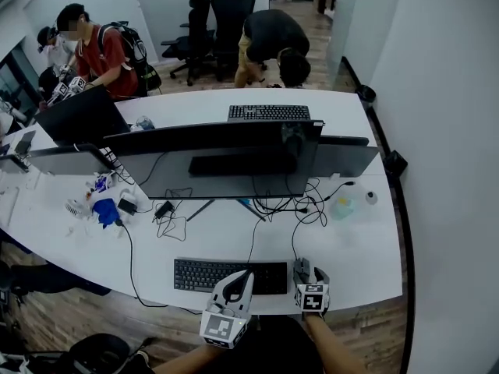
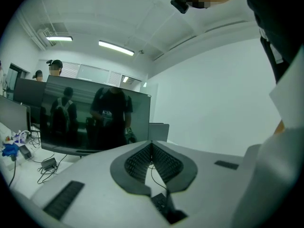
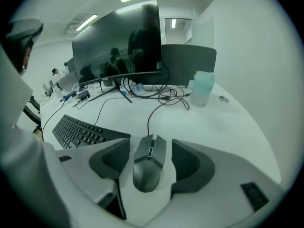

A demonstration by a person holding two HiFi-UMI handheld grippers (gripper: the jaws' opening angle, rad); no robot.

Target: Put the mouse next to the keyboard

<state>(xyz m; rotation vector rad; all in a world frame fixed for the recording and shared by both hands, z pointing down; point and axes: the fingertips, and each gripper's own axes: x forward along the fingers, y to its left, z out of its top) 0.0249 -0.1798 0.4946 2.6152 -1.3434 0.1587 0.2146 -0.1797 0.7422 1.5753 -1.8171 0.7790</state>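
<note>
A pale translucent bottle (image 3: 202, 90) stands at the upper right of my right gripper view; I cannot make out its contents. My right tongs (image 1: 311, 277) are spread. The mouse (image 3: 148, 161) lies on the desk (image 3: 223, 127) between them, touching neither, just right of the keyboard (image 3: 80, 131). My left tongs (image 2: 152, 151) are pressed together, empty.

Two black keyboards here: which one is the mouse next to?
The near keyboard at the front edge of the desk; the mouse lies off its right end. The other keyboard sits behind the monitor.
</note>
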